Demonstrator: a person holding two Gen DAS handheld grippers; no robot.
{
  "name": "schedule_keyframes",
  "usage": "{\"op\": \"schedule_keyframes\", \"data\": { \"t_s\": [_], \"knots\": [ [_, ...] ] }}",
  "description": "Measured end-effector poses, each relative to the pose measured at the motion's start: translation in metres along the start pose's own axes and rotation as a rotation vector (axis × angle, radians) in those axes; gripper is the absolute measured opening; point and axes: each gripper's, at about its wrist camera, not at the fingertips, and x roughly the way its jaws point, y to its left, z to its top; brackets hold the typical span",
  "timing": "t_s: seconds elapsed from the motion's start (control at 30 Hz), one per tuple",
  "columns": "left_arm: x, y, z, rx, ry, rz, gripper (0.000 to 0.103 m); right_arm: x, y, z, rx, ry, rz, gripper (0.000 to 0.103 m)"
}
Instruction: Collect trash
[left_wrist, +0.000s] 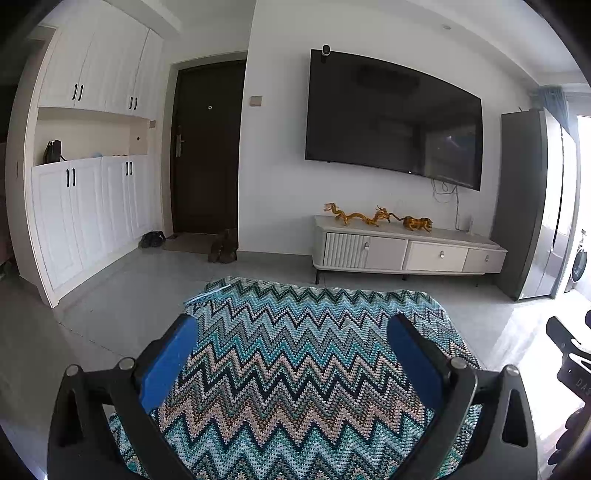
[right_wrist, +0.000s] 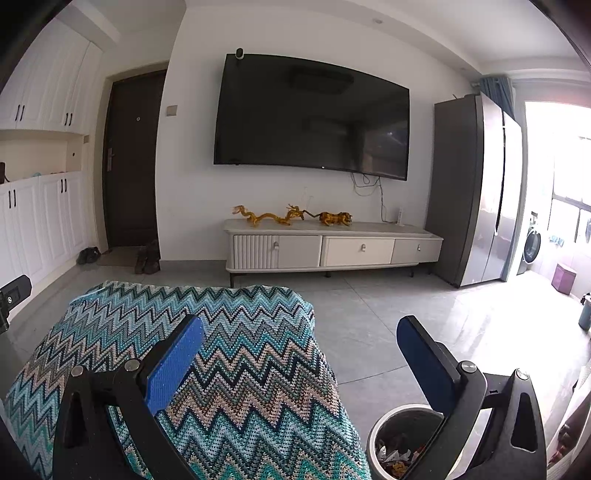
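Tongs wide apart on both sides, and nothing between them. We hold our left tongs (left_wrist: 291, 365) over the zigzag blanket (left_wrist: 295, 369), blue pads (left_wrist: 168, 365) spread, the knit pattern filling the whole gap. Our right tongs (right_wrist: 301, 365) straddle the blanket's edge: the near pad sits over the teal-and-tan weave (right_wrist: 221, 369), the far pad over grey floor tiles (right_wrist: 369, 332). And there is the trash bin (right_wrist: 373, 439), low at the right, just beside the blanket's drop, partly behind our right finger; we see crumpled wrappers (right_wrist: 395, 458) lying inside it. Ahead, the room opens up: a big dark television (right_wrist: 314, 118) on the white wall, a pale cabinet (right_wrist: 332, 251) under it carrying amber dragon figures (right_wrist: 269, 216), a tall grey fridge (right_wrist: 476, 192) to the right, a brown door (right_wrist: 129, 158) to the left with shoes (right_wrist: 147, 258) by the mat. No loose trash shows on the blanket from either wrist view.
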Motion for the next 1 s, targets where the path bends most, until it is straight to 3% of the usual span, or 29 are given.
{"op": "schedule_keyframes", "data": {
  "t_s": [1.0],
  "knots": [
    [-0.007,0.013,0.001,-0.012,0.01,0.024,0.103,-0.005,0.004,0.001,-0.001,0.0,0.0,0.103]
  ]
}}
